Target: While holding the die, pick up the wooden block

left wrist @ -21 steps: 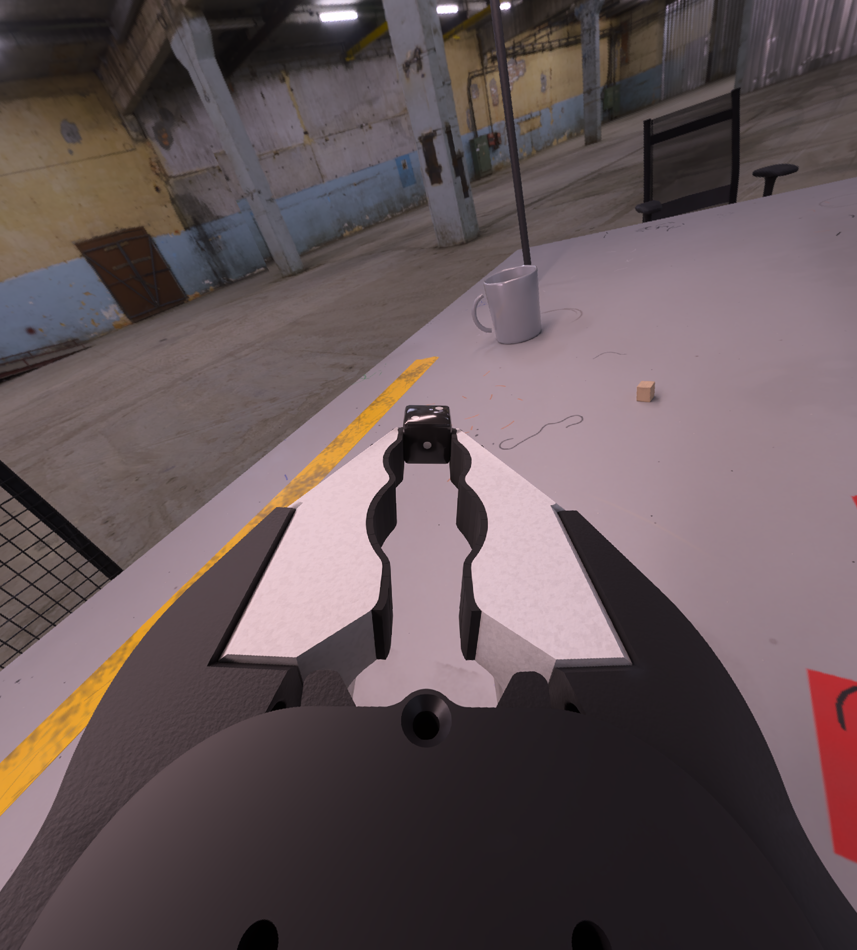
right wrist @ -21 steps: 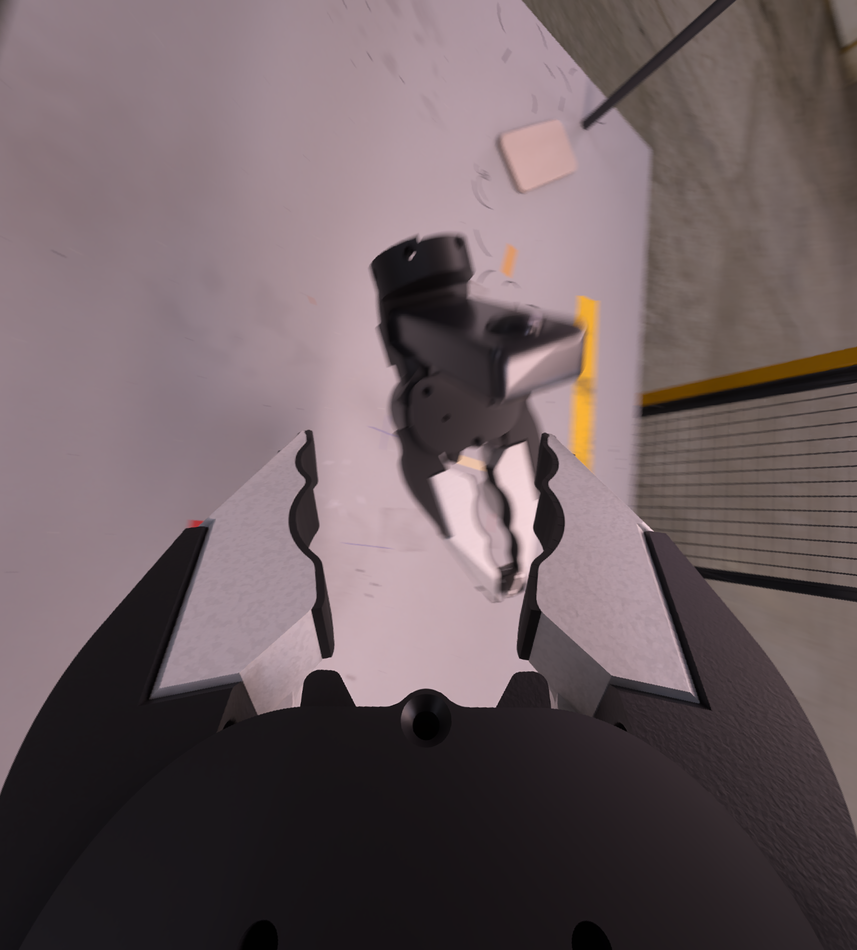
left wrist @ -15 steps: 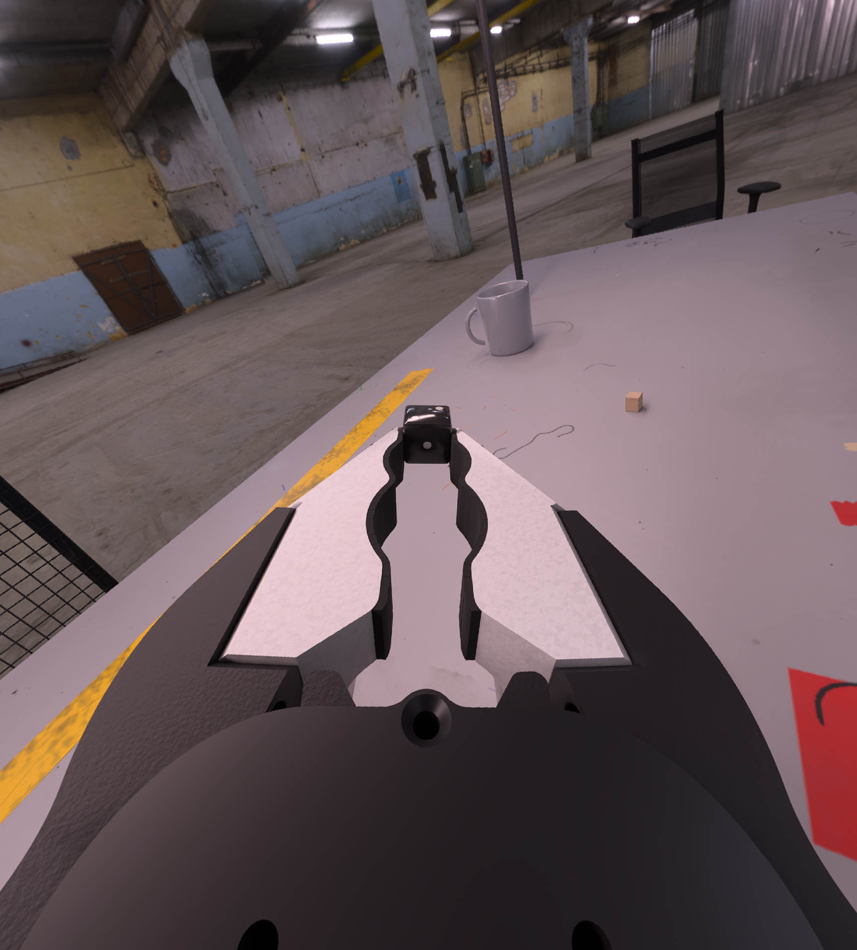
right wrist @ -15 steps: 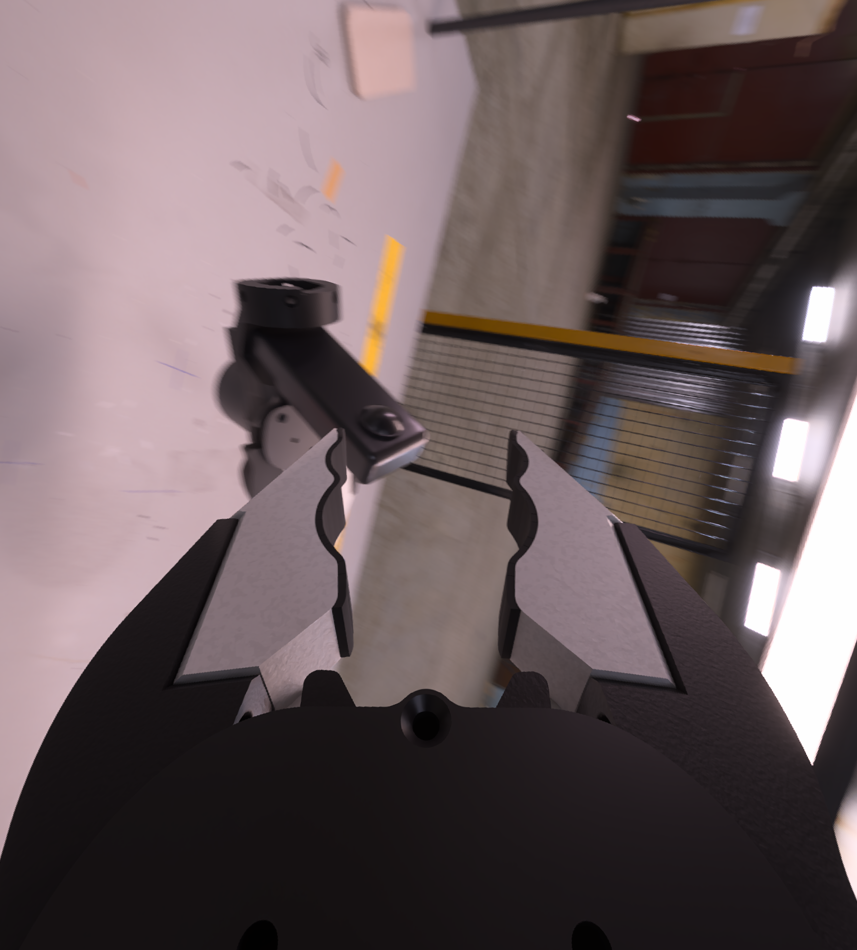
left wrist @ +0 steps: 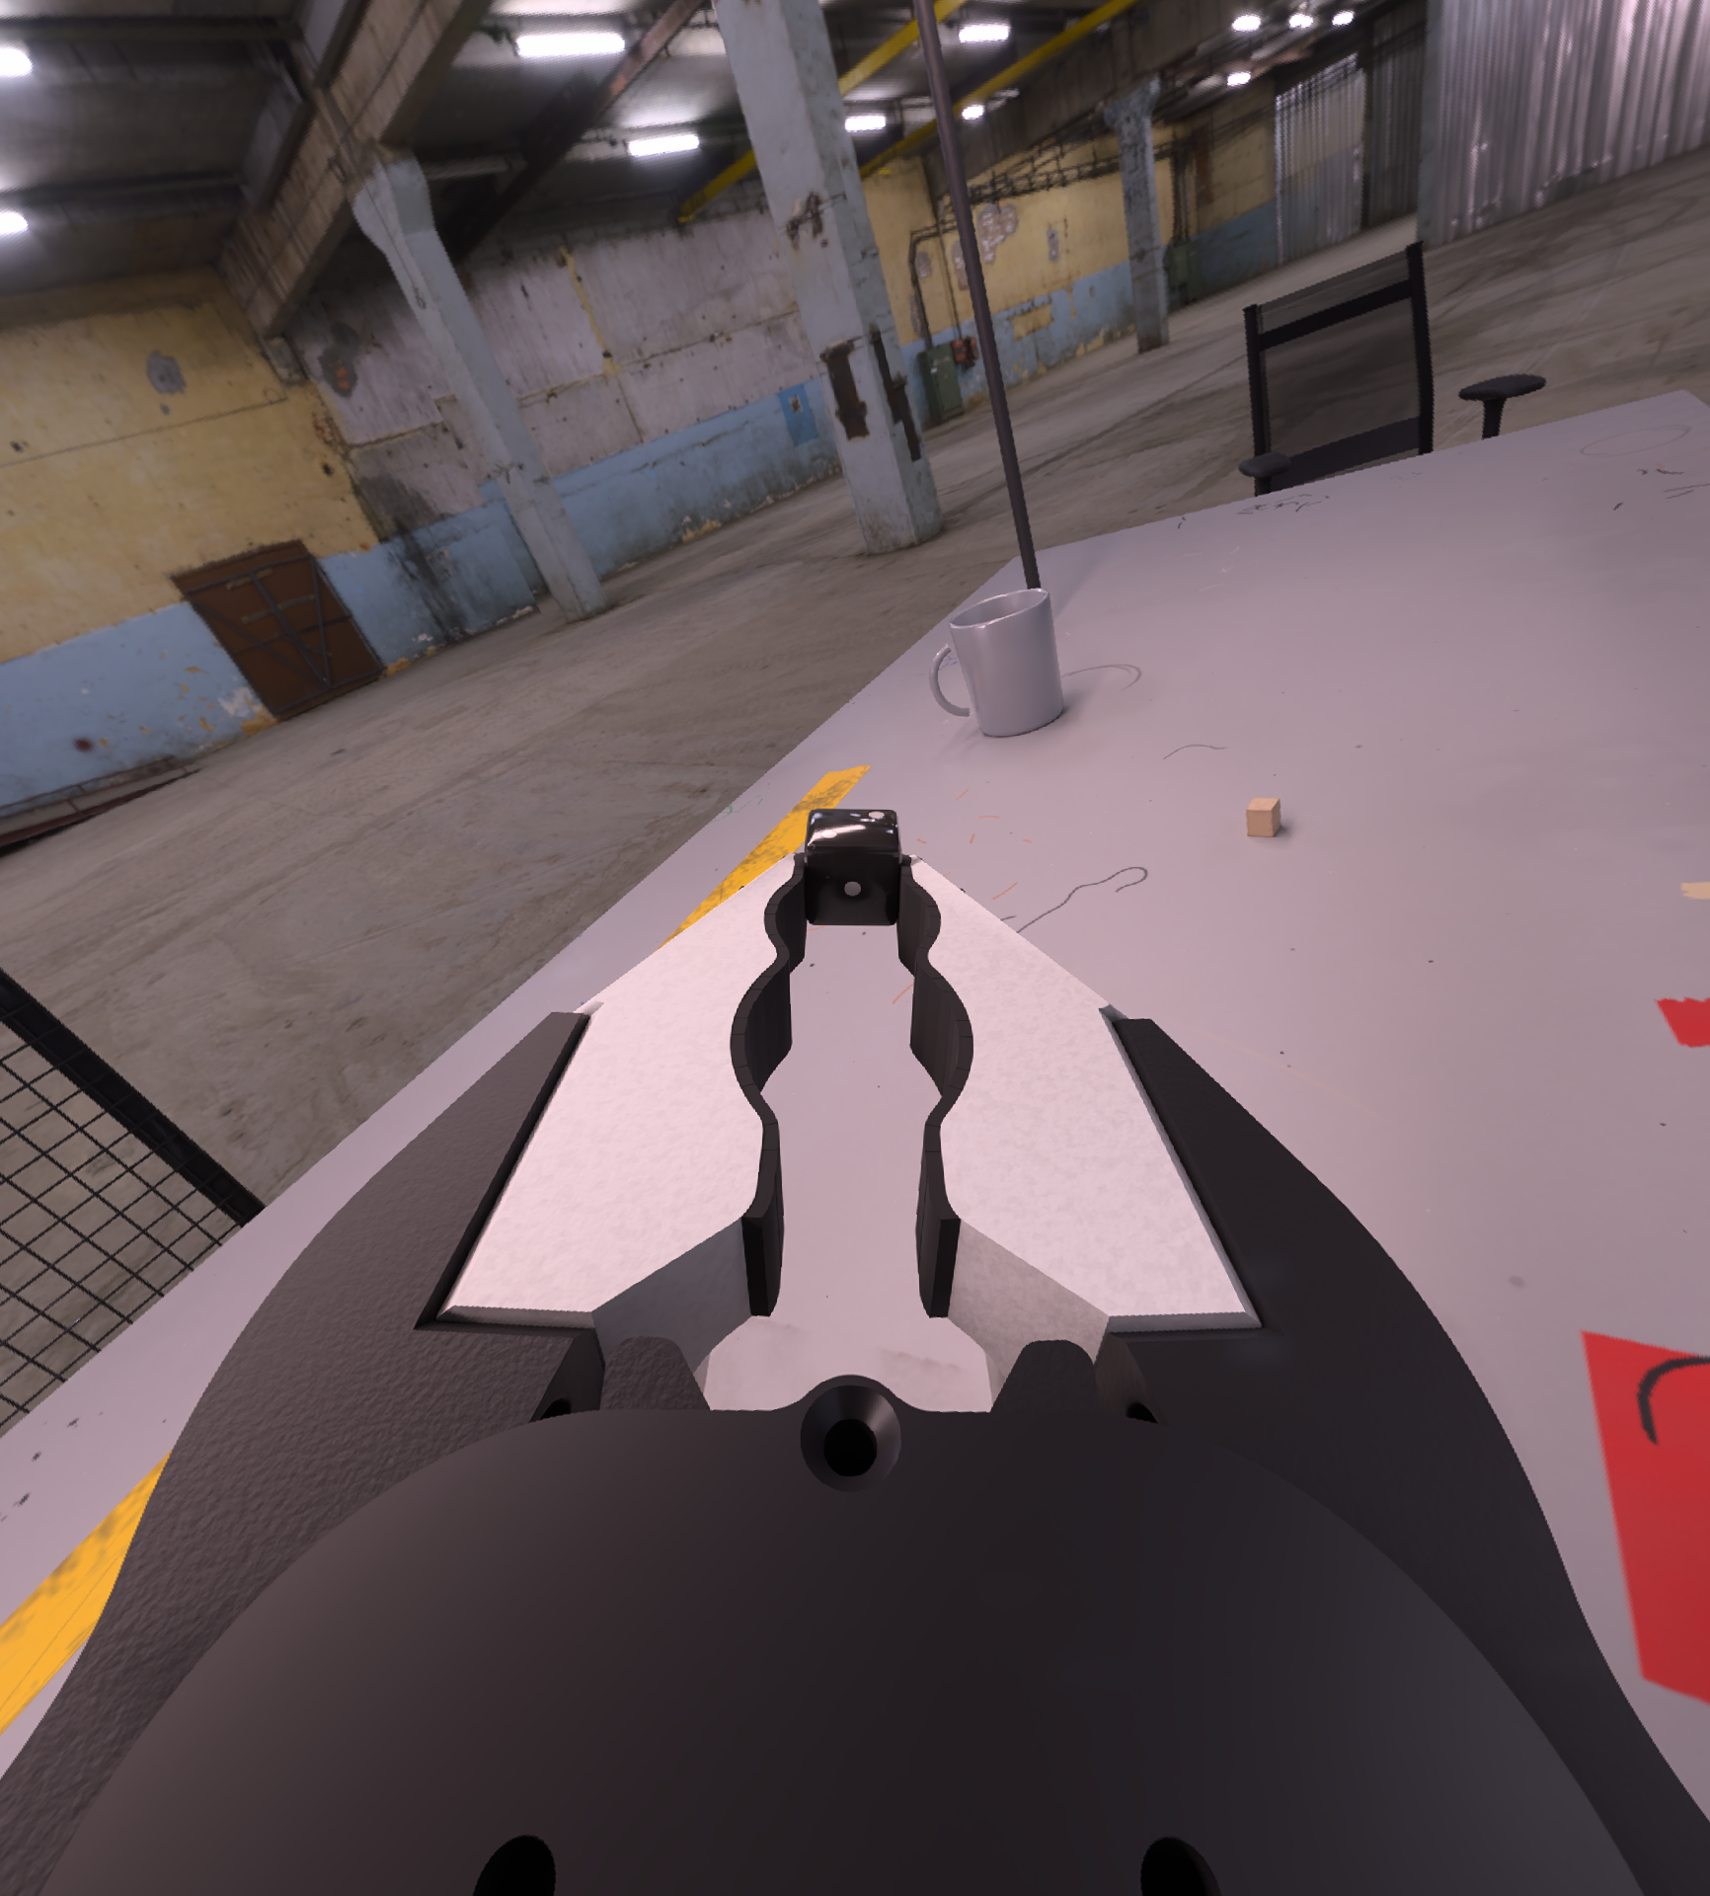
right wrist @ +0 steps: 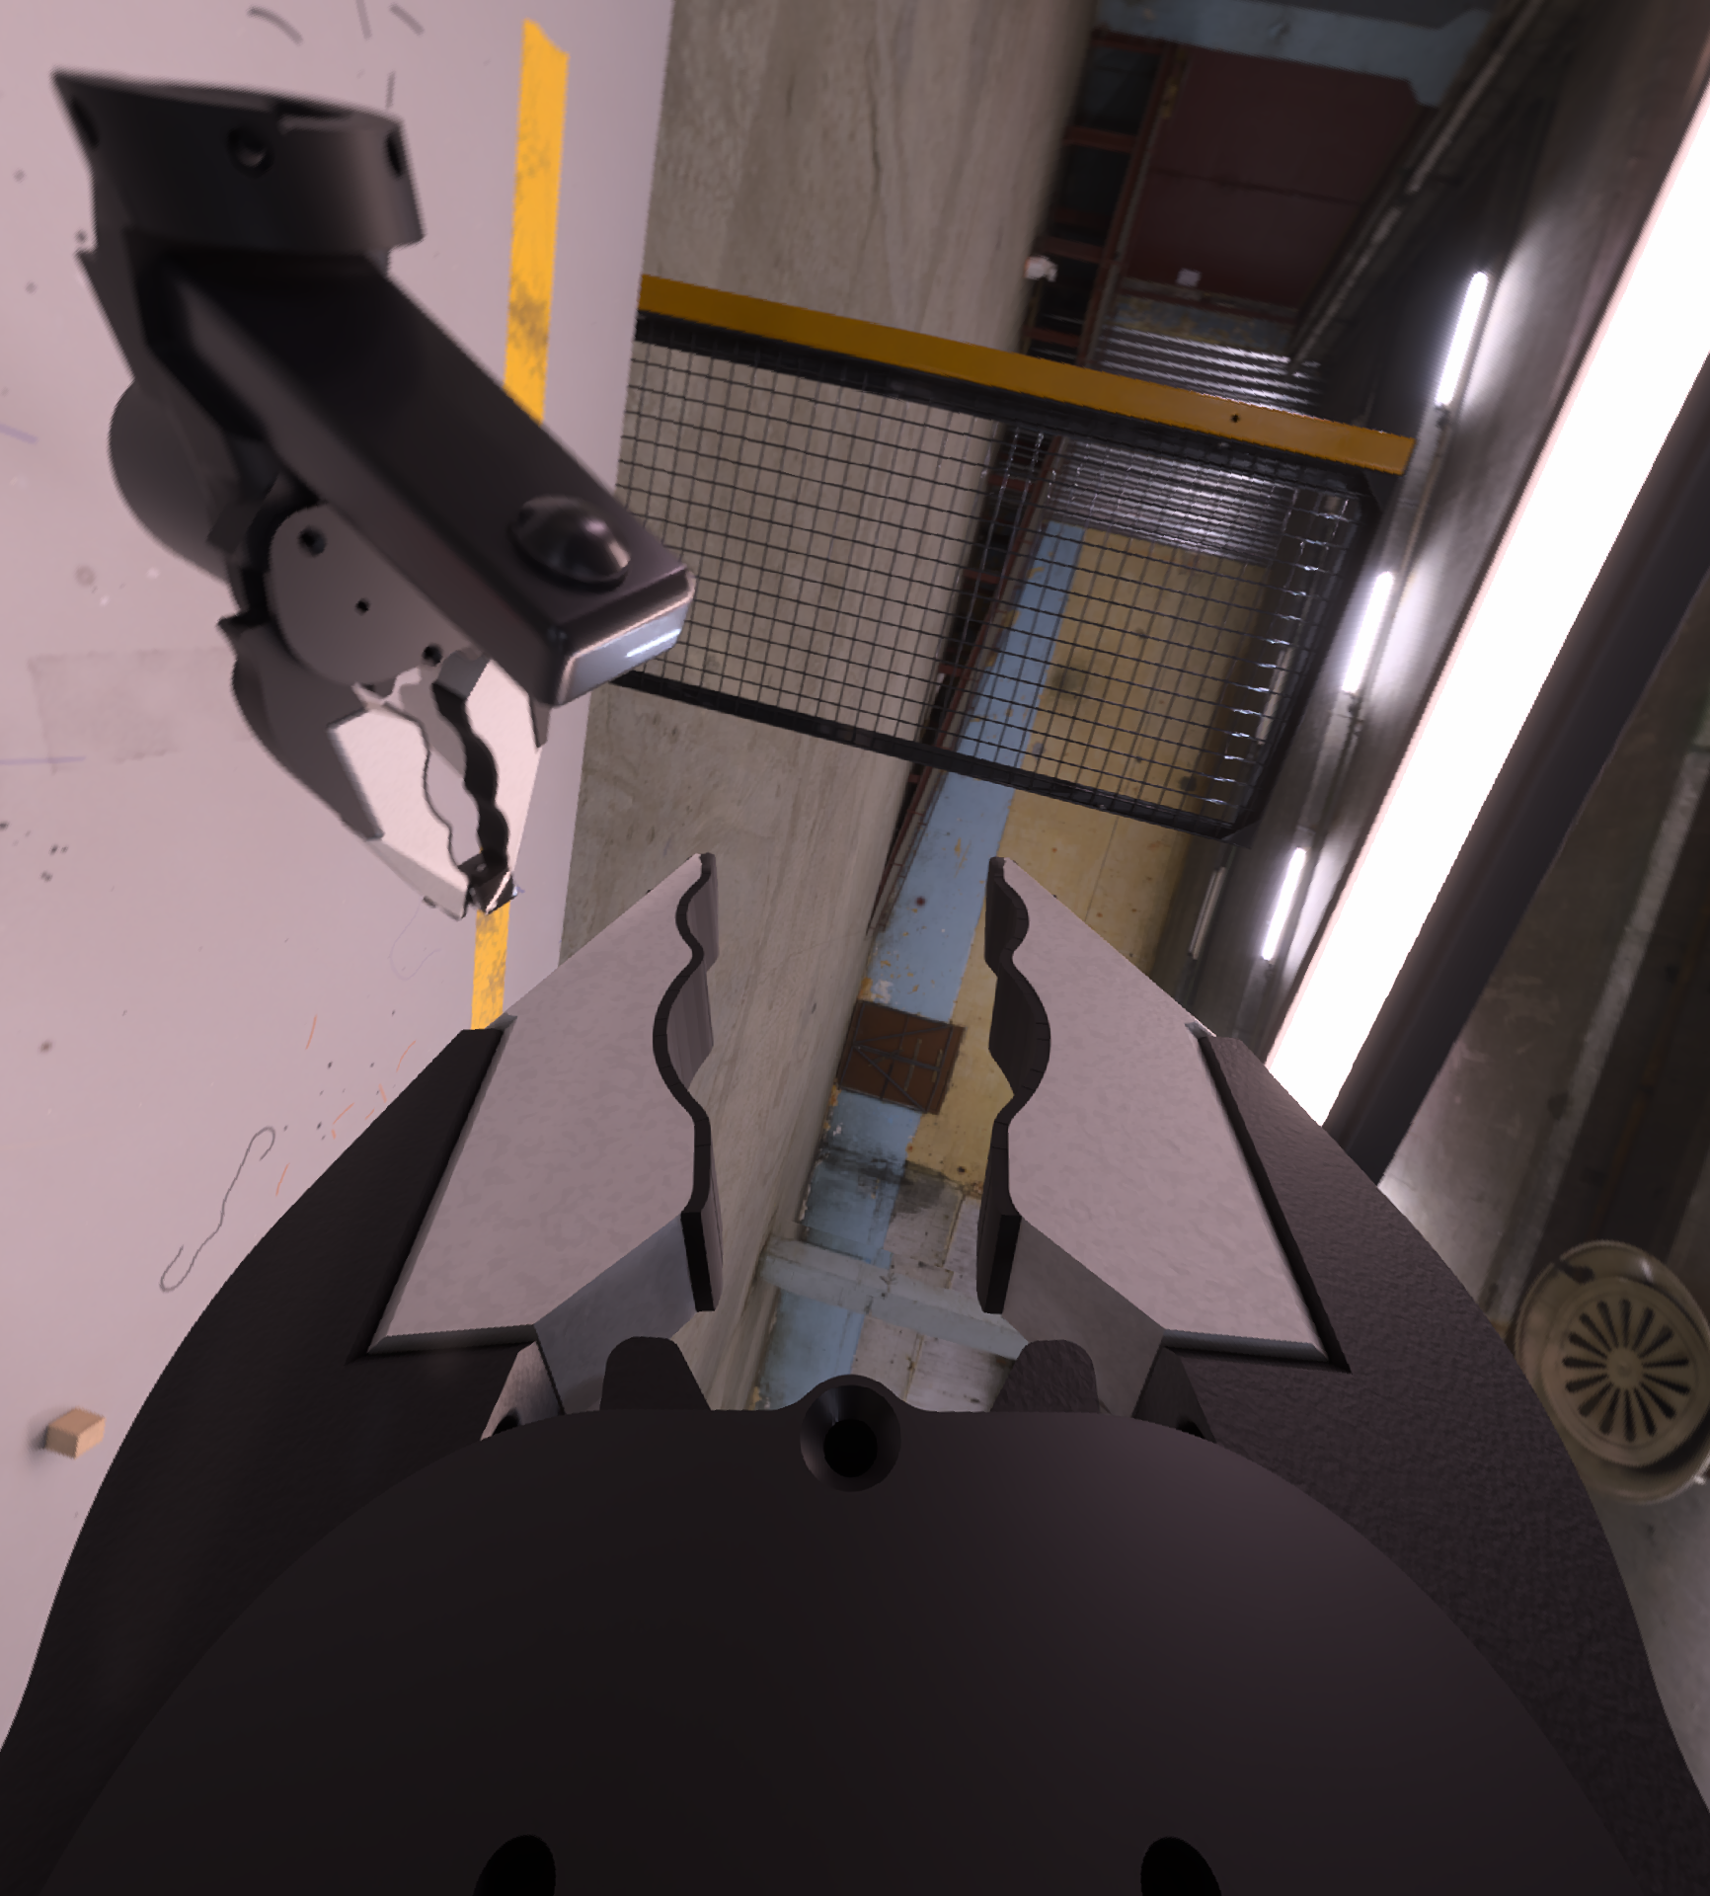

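My left gripper (left wrist: 852, 882) is shut on a small black die (left wrist: 852, 843) held at its fingertips above the grey table (left wrist: 1446, 718). The small wooden block (left wrist: 1262, 818) lies on the table ahead and to the right of it, apart from both grippers. My right gripper (right wrist: 849, 887) is open and empty, rolled on its side, pointing past the table edge at the hall. In the right wrist view the left gripper (right wrist: 482, 891) shows at upper left with the die (right wrist: 497, 895) at its tips, and the wooden block (right wrist: 74, 1432) lies at lower left.
A grey mug (left wrist: 1007, 665) stands near the table's far left edge beside a thin dark pole (left wrist: 979, 298). Red patches (left wrist: 1702, 1518) and tape marks lie on the table at right. A yellow stripe (left wrist: 779, 836) runs along the table edge. A wire fence (right wrist: 984, 585) and a black chair (left wrist: 1343, 380) stand beyond.
My right gripper has swung and rolled, its view turning from the table toward the hall and bringing the wooden block into its view at lower left. The left gripper holds the die, shifting only slightly.
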